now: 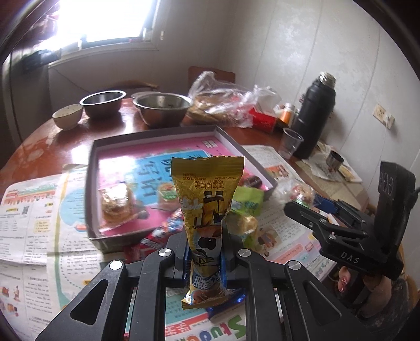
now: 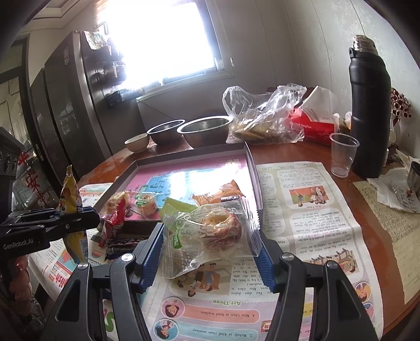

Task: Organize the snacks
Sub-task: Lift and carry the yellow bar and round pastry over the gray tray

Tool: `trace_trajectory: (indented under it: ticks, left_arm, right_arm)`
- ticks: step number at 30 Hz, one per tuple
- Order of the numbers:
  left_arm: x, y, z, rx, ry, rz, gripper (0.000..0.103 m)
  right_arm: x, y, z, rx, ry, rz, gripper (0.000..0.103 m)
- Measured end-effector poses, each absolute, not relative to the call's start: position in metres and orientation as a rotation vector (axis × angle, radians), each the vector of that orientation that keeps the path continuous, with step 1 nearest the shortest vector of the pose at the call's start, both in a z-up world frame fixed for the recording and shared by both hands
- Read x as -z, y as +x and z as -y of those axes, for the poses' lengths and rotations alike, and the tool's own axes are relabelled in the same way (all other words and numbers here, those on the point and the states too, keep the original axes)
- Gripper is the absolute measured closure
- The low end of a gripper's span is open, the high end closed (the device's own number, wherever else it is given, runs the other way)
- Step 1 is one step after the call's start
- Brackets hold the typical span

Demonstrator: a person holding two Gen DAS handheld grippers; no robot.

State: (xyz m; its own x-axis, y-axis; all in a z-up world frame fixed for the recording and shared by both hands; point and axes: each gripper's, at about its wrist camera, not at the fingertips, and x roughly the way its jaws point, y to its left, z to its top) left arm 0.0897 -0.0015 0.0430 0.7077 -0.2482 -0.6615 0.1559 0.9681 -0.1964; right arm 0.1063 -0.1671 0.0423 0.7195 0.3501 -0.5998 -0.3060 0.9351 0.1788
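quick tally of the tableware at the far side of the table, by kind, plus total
Steel bowls: 2 (left one, right one)
Ceramic bowl: 1
Clear plastic cup: 1
Black flask: 1
Total: 5

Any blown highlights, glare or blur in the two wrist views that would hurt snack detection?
Left wrist: window clipped to white, hazing the top; box and the wrapped pastry inside it look soft, while the yellow snack packet in the left gripper is sharp. Right wrist: window also clipped, and glare whitens the box liner. Both: fisheye bending, dark corners.
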Motion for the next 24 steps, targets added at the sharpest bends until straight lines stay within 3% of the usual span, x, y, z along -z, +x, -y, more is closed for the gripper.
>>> trace_trajectory:
  ticks: [24]
  left_arm:
    - [-0.061,0.11,-0.061,0.099,-0.231,-0.675,0.086]
  right_arm:
    - [-0.059,0.125,0.142,-0.394,0.042,-0.643,0.04]
